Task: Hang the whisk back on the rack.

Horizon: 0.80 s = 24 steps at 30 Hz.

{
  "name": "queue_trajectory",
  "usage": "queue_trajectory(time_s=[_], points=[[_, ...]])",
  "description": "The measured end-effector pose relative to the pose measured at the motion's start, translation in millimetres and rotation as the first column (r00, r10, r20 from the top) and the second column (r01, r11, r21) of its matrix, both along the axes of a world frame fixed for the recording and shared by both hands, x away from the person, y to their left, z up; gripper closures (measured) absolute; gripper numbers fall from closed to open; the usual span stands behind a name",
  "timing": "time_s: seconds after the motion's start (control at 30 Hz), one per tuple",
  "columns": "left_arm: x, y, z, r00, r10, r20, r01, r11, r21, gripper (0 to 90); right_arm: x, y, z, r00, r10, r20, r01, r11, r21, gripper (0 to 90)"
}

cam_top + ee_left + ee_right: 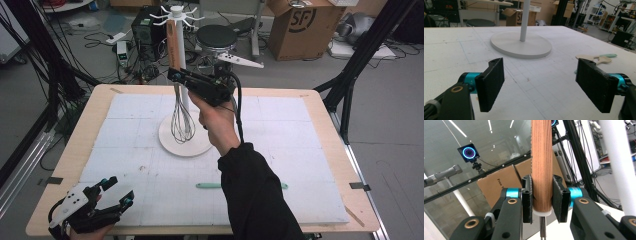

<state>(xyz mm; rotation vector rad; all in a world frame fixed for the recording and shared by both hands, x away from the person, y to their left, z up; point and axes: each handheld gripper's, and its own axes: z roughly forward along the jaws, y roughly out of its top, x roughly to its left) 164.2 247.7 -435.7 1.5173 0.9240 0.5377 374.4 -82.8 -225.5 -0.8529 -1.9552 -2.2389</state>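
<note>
A whisk with a wooden handle (172,45) and a wire head (182,122) hangs upright beside the white hook stand (179,30), over the stand's round base (192,145). My right gripper (175,75) is shut on the handle's lower end, held up by a hand in a black sleeve. In the right gripper view the wooden handle (541,157) is clamped between the pads of that gripper (542,198), with the stand's white post (616,157) to the right. My left gripper (121,188) rests open at the table's near left corner, and nothing is between the jaws of the left gripper (544,85).
A mint-handled utensil (207,185) lies on the white mat near the front, partly hidden by the sleeve; in the left gripper view its pale wooden end (599,59) shows. Beyond the table stand a cardboard box (300,25), a black stool (216,36) and cables.
</note>
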Motion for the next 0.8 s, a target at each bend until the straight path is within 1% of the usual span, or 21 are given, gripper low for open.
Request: queue_trajectory(time_s=[0.03, 0.13, 0.27, 0.3, 0.43, 0.47, 0.5, 0.53, 0.67, 0.73, 0.8], points=[[0.0, -0.3, 0.2, 1.0000, -0.003, 0.002, 0.003, 1.0000, -0.004, 23.6, 2.0, -0.4, -0.2, 1.0000, -0.005, 0.001, 0.005, 1.000, -0.005, 73.2], [-1.1, -2.1, 1.8, 0.9999, -0.011, 0.010, 0.011, 0.9999, -0.011, 23.6, 8.3, -1.2, -2.7, 1.0000, -0.004, -0.003, 0.004, 1.000, 0.001, 73.2], [-2.1, -5.8, 2.7, 0.9995, -0.028, 0.013, 0.028, 0.9996, -0.004, 23.7, 14.8, -1.1, -6.3, 1.0000, 0.005, -0.008, -0.005, 1.000, 0.008, 73.2], [-2.3, -6.3, 2.7, 0.9995, -0.028, 0.013, 0.028, 0.9996, -0.004, 23.7, 16.6, -0.6, -7.4, 1.0000, 0.004, -0.003, -0.004, 1.000, 0.008, 73.2], [-2.2, -5.1, 2.6, 0.9995, -0.025, 0.017, 0.025, 0.9997, -0.005, 23.7, 21.0, 2.4, -11.0, 0.9999, 0.011, -0.011, -0.011, 1.000, 0.004, 73.2], [-2.1, -4.8, 2.5, 0.9996, -0.024, 0.016, 0.024, 0.9997, -0.008, 23.7, 22.4, 3.0, -11.8, 1.0000, 0.008, -0.001, -0.008, 1.000, 0.005, 73.2], [-2.1, -4.4, 2.3, 0.9997, -0.022, 0.015, 0.022, 0.9997, -0.008, 23.7, 22.9, 3.7, -12.4, 0.9999, 0.012, -0.006, -0.012, 1.000, 0.010, 73.1], [-2.0, -4.0, 2.3, 0.9996, -0.021, 0.016, 0.022, 0.9997, -0.007, 23.7, 24.1, 4.6, -13.1, 0.9999, 0.012, 0.000, -0.012, 1.000, 0.011, 73.1], [-1.8, -3.5, 1.9, 0.9997, -0.018, 0.016, 0.018, 0.9998, -0.010, 23.7, 26.7, 7.1, -15.1, 0.9998, 0.013, 0.014, -0.013, 1.000, 0.004, 72.9], [-1.8, -3.5, 1.9, 0.9997, -0.018, 0.016, 0.018, 0.9998, -0.010, 23.8, 27.4, 8.2, -15.7, 0.9996, 0.000, 0.027, 0.000, 1.000, -0.003, 72.7], [-2.0, -3.4, 2.0, 0.9997, -0.020, 0.015, 0.020, 0.9998, -0.007, 23.8, 26.9, 9.1, -15.8, 0.9990, -0.023, 0.037, 0.024, 0.999, -0.021, 72.2]])
